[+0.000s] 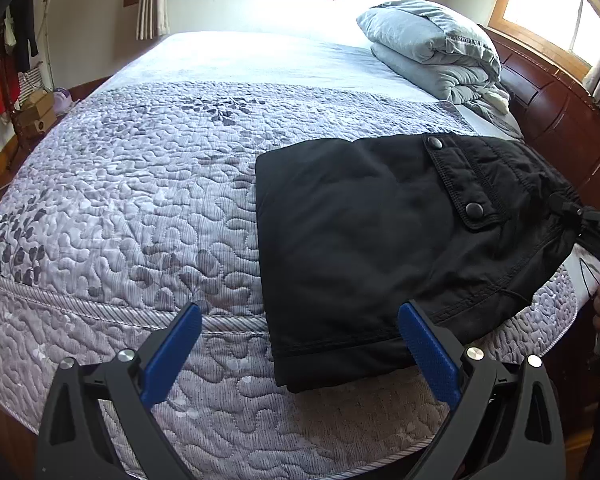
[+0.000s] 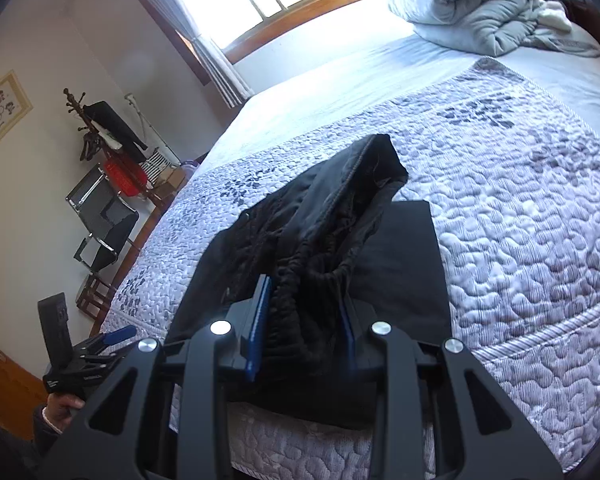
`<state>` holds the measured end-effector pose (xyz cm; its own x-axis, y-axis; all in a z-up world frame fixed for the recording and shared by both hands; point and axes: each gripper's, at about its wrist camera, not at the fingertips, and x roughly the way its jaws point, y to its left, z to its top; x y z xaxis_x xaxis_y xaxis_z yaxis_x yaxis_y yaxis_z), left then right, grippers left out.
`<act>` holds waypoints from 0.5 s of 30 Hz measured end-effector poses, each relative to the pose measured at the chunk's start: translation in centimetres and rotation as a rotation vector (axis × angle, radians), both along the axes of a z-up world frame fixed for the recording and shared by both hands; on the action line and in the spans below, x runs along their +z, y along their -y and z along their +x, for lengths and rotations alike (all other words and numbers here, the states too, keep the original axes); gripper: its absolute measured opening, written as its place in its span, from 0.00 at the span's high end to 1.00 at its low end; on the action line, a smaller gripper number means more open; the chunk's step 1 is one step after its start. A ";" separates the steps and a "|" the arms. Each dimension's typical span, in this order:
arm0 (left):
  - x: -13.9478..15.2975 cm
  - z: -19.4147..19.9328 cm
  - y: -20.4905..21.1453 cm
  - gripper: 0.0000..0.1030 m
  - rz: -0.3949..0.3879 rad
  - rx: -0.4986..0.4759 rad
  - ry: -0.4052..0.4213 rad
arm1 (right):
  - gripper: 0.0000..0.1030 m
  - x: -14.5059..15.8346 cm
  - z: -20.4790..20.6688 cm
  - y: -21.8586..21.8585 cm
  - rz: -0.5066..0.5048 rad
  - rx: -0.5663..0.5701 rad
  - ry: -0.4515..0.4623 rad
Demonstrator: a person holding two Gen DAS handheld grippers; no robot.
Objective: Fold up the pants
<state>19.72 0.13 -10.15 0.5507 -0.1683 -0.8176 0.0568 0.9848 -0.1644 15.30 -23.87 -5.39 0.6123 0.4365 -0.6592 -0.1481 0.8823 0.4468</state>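
Late in the fold, by the look: pants [image 1: 364,248] lie as a compact black stack at the near edge of the bed [image 1: 140,184], w/ the waistband [image 2: 324,264] end lifted. R gripper [image 2: 304,320] is narrowed on that bunched elastic, pads pressing both sides. L gripper [image 1: 300,344] hangs wide open just above the bed edge, empty; its right finger [image 1: 428,348] sits over the stack's near hem, contact unclear. Next prob. needs the waistband carried across and laid flat, then let go.
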 end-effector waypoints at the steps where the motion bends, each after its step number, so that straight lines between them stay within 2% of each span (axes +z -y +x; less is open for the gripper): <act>1: 0.0 0.0 0.0 0.04 -0.002 0.002 0.000 | 0.71 0.7 0.1 -0.3 0.005 0.012 0.015; 6: -0.2 0.0 -0.2 0.04 -0.010 0.004 -0.006 | 0.71 4.5 0.3 -1.9 0.011 0.065 0.093; 9: -0.1 -0.1 -0.2 0.04 -0.007 0.000 -0.002 | 0.71 5.7 0.1 -2.4 -0.003 0.074 0.123; 11: -0.1 -0.2 -0.2 0.04 -0.006 0.000 0.000 | 0.71 5.4 -0.1 -2.2 -0.022 0.056 0.120; 15: -0.4 -0.2 -0.3 0.04 -0.005 0.003 -0.013 | 0.71 2.6 -0.4 -0.1 -0.019 -0.020 0.055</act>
<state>19.54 0.47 -10.56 0.5402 -0.1709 -0.8240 0.0521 0.9841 -0.1699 14.86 -23.77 -2.74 0.6564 0.4115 -0.6323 -0.1547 0.8937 0.4211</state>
